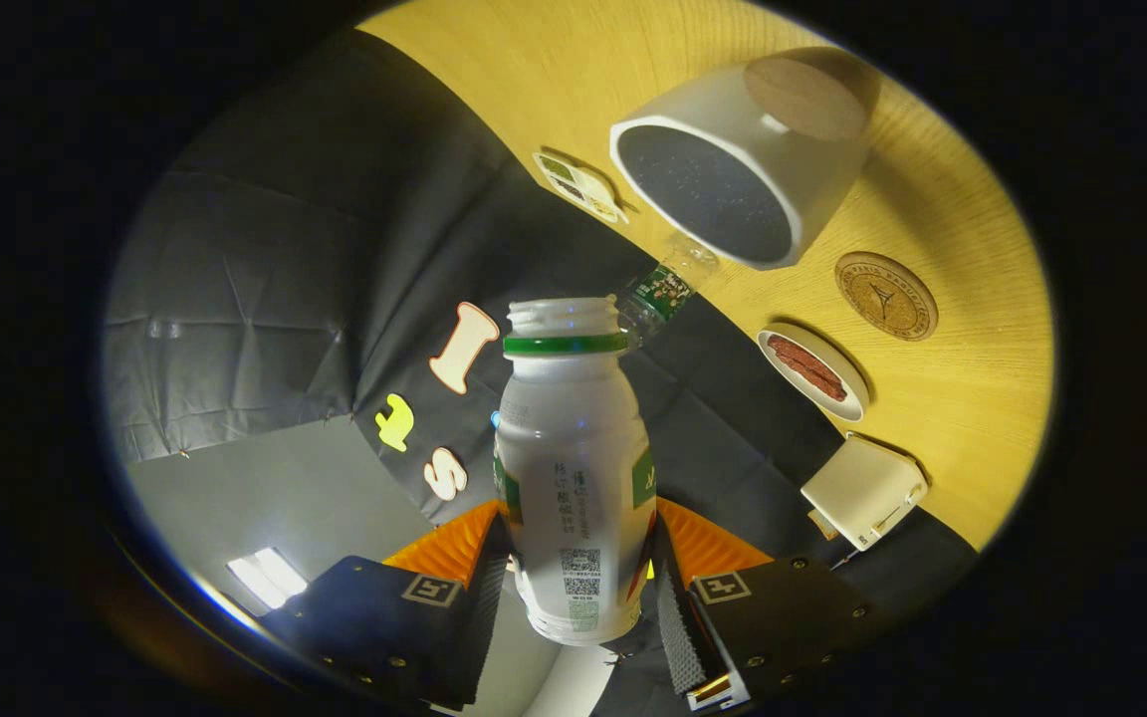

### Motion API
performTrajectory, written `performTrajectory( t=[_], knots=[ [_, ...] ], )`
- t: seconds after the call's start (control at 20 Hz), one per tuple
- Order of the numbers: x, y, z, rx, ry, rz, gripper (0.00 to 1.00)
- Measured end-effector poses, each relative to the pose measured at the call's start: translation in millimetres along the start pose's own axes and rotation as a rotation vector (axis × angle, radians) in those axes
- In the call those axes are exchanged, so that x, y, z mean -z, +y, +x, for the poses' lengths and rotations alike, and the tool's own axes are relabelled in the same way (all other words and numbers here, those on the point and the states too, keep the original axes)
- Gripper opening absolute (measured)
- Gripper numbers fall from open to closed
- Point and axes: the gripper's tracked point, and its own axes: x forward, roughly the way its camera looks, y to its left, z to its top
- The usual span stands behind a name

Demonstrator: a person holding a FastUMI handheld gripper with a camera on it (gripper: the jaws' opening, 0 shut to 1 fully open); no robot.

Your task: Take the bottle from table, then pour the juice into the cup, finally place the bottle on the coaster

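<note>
A white plastic bottle (573, 468) with a green neck ring and no cap stands between my two fingers, and my gripper (578, 588) is shut on it at its lower body. The whole view is rolled over, so the wooden table (972, 418) slants across beyond the bottle. A white cup (733, 169) with a dark speckled inside lies beyond the bottle's open mouth, its opening facing me. A round cork coaster (887, 296) rests on the table past the cup, to its side.
A small clear bottle with a green label (663, 289) shows just behind the held bottle's mouth. A white dish with reddish-brown strips (812, 370), a cream box (864, 490) and a small flat packet (581, 186) also sit on the table.
</note>
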Motion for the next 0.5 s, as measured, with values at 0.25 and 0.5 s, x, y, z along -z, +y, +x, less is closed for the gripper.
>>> performTrajectory(
  t=[0.25,0.5],
  knots=[
    [-4.9,-47.3,-6.4,0.148,0.037,-0.364,0.7],
    [-23.3,-76.9,-15.8,0.266,0.093,-0.848,0.7]
  ],
)
